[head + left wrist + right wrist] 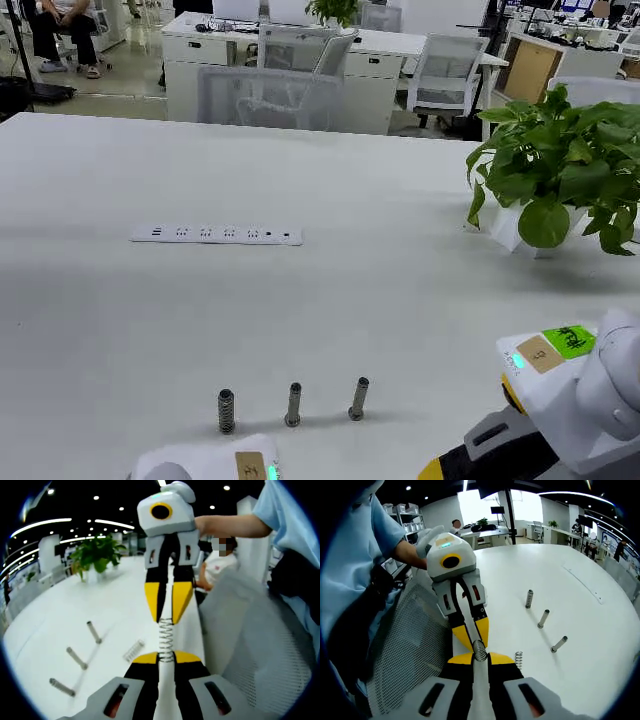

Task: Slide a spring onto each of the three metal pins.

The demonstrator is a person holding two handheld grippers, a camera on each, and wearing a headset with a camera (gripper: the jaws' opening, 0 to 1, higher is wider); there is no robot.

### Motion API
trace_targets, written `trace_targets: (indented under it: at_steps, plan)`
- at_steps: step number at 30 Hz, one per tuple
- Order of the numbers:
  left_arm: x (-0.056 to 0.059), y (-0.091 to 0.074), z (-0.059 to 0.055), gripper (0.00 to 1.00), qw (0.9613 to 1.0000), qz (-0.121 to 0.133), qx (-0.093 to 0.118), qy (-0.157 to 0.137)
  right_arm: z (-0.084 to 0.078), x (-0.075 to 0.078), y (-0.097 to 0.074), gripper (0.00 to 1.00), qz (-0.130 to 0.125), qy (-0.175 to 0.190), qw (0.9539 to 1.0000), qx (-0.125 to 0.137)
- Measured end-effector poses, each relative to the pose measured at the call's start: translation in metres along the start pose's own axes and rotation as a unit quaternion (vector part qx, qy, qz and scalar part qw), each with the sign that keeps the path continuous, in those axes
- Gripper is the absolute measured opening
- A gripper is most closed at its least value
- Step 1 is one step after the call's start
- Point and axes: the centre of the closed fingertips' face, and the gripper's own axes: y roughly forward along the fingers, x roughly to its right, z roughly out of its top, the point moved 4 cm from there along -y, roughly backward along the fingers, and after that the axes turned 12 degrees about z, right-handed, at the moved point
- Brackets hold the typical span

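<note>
Spring [165, 639] clamped at its ends by left gripper [166, 656] and right gripper [167, 618]; release one end, line up bare pin [293, 403].

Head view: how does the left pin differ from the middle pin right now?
The left pin carries a spring around its shaft; the middle pin is bare. The left pin looks thicker and ribbed; the middle pin looks slim and smooth. Both stand upright on the white table, in one row.
</note>
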Motion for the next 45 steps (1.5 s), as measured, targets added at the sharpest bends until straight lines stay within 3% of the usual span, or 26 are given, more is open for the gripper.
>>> trace_targets:
  at_steps: [10,20,23,32,45]
  plan:
    - [0.001,0.004,0.003,0.09,0.9999,0.003,0.003,-0.011,0.012,-0.003,0.002,0.12,-0.007,-0.035,0.9992,-0.016]
    - [0.001,0.002,0.002,0.09,0.9998,0.007,0.01,-0.013,0.012,-0.002,0.002,0.12,-0.002,-0.035,0.999,-0.028]
    - [0.001,0.001,0.003,0.09,0.9997,0.007,0.015,-0.015,0.013,-0.002,0.002,0.22,-0.004,-0.035,0.999,-0.029]
    - [0.002,0.001,0.009,0.09,0.9995,0.002,0.03,-0.004,0.009,-0.002,0.011,0.2,0.024,-0.047,0.9959,-0.073]
    - [0.003,-0.001,0.015,0.09,0.9991,0.001,0.041,0.002,0.01,-0.002,0.017,0.16,0.043,-0.054,0.9936,-0.09]
